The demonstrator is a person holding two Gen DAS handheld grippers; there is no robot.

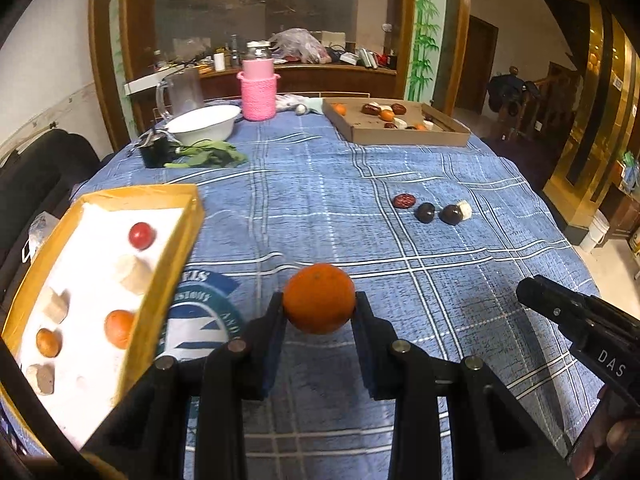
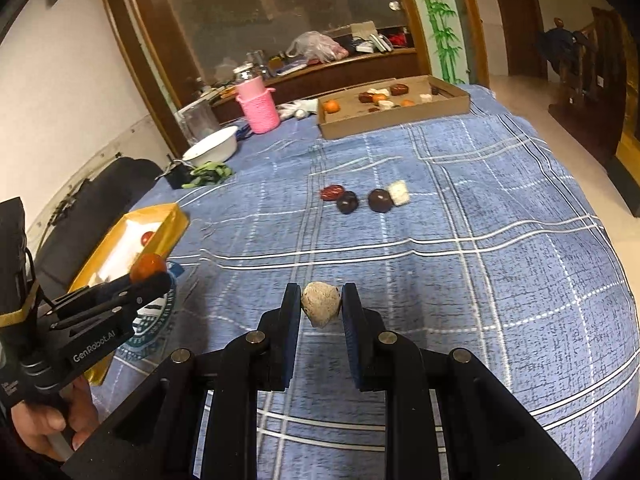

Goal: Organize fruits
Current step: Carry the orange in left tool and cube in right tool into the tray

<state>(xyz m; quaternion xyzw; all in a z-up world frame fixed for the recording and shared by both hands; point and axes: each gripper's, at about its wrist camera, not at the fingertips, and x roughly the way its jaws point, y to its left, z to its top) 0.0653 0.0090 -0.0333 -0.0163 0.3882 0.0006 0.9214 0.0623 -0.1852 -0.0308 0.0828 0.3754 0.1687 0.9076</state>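
Observation:
My left gripper (image 1: 319,306) is shut on an orange (image 1: 319,298) and holds it above the blue checked tablecloth, just right of the yellow box (image 1: 176,248). The box has a white liner holding a red fruit (image 1: 141,235), two small oranges and pale chunks. My right gripper (image 2: 321,304) is shut on a pale beige fruit chunk (image 2: 321,305) above the cloth. The left gripper with its orange (image 2: 147,266) shows at the left of the right wrist view. Dark fruits and a white chunk (image 1: 434,210) lie loose mid-table. A cardboard tray (image 1: 400,136) with more fruit stands at the back.
A white bowl (image 1: 204,122), a clear jug (image 1: 180,94), a pink knitted holder with a jar (image 1: 258,88), green leaves (image 1: 212,156) and a small black object stand at the back left. A dark chair is left of the table. The table edge falls away at right.

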